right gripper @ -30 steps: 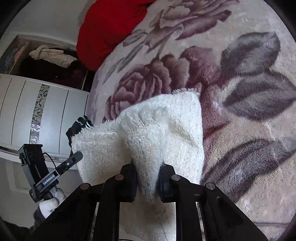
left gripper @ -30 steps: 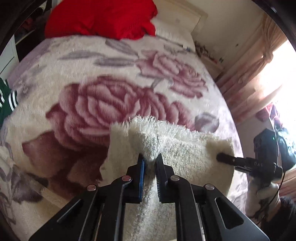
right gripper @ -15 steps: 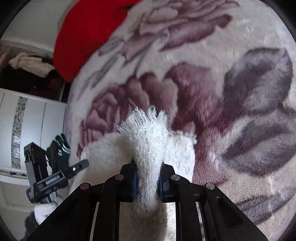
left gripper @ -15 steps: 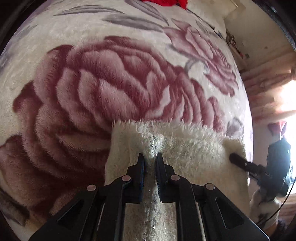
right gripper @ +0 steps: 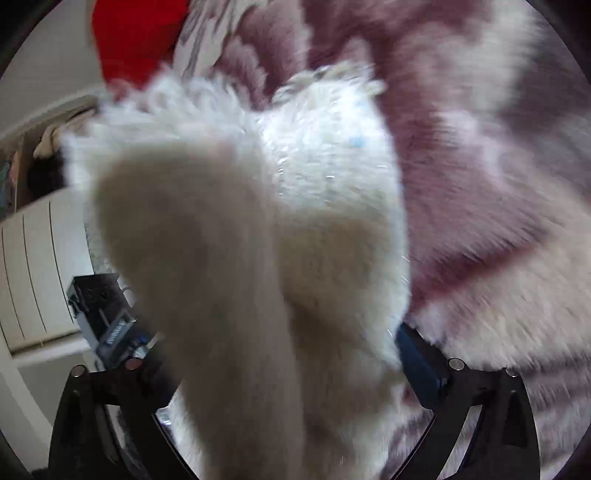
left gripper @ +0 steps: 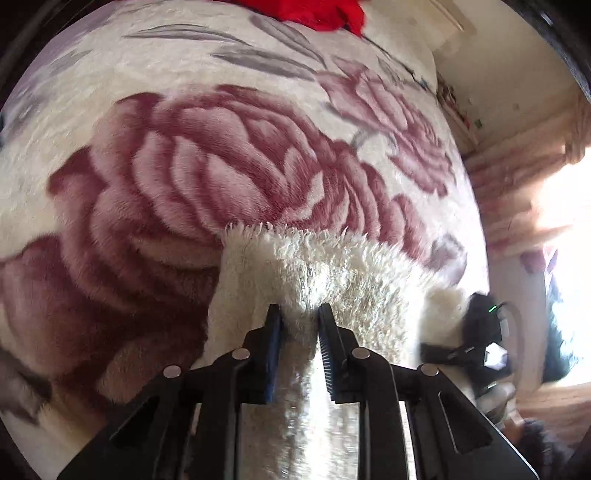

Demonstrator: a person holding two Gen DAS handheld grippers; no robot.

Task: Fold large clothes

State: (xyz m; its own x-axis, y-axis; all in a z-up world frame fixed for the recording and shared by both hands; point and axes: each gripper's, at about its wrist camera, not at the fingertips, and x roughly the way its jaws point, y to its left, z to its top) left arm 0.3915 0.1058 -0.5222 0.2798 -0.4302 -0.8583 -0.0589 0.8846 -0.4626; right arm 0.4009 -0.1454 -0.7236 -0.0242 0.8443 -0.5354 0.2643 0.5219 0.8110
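A fluffy white garment [left gripper: 332, 273] lies on the rose-patterned blanket [left gripper: 192, 177] of a bed. My left gripper [left gripper: 300, 314] is partly opened, its jaws a small gap apart with the garment's fold between them, low over the blanket. My right gripper [right gripper: 280, 332] is open wide; the white garment [right gripper: 295, 206] bulges loosely between its jaws and hides its left finger. The right gripper's blue-padded right finger [right gripper: 417, 354] shows. The right gripper also appears in the left wrist view [left gripper: 476, 332] at the garment's right end.
A red cloth [left gripper: 314, 14] lies at the bed's head. Curtains and a bright window [left gripper: 554, 206] are on the right. A white wardrobe [right gripper: 37, 273] stands left of the bed. The left gripper shows in the right wrist view [right gripper: 103, 314].
Both grippers have lowered the garment's edge onto the blanket. The right gripper has opened wide and let go. The left gripper's jaws have spread a little.
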